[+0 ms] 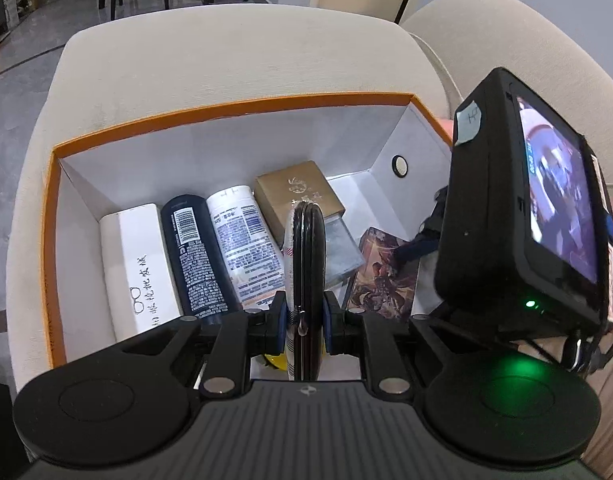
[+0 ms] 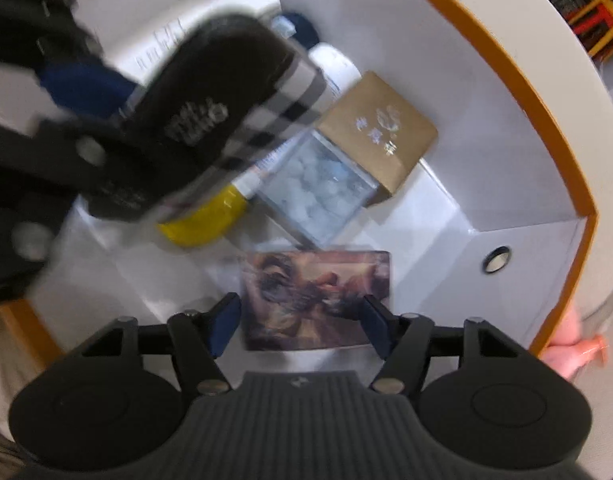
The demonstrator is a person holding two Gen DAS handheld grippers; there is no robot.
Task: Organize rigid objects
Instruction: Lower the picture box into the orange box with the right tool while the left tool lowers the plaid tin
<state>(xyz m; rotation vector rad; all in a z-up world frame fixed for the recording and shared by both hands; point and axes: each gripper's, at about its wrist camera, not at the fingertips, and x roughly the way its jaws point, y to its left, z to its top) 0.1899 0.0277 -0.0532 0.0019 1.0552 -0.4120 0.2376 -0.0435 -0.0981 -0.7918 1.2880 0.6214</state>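
Note:
My left gripper [image 1: 305, 314] is shut on a black glasses case with a plaid edge [image 1: 305, 248], held upright on its edge above the orange-rimmed white box [image 1: 234, 110]. The case also shows in the right wrist view [image 2: 210, 120]. My right gripper [image 2: 300, 326] is open just above a picture card box [image 2: 318, 296] on the box floor, one finger at each side of it. In the box lie a white carton [image 1: 136, 264], a dark bottle [image 1: 192, 252], a white bottle [image 1: 246, 244], a gold box [image 1: 298, 196] and a clear box [image 2: 318, 192].
The box sits on a cream sofa seat [image 1: 226, 60]. A yellow cap [image 2: 202, 220] lies under the case. The right gripper's camera unit [image 1: 522, 216] hangs over the box's right side. A hand [image 2: 574, 352] holds the box rim.

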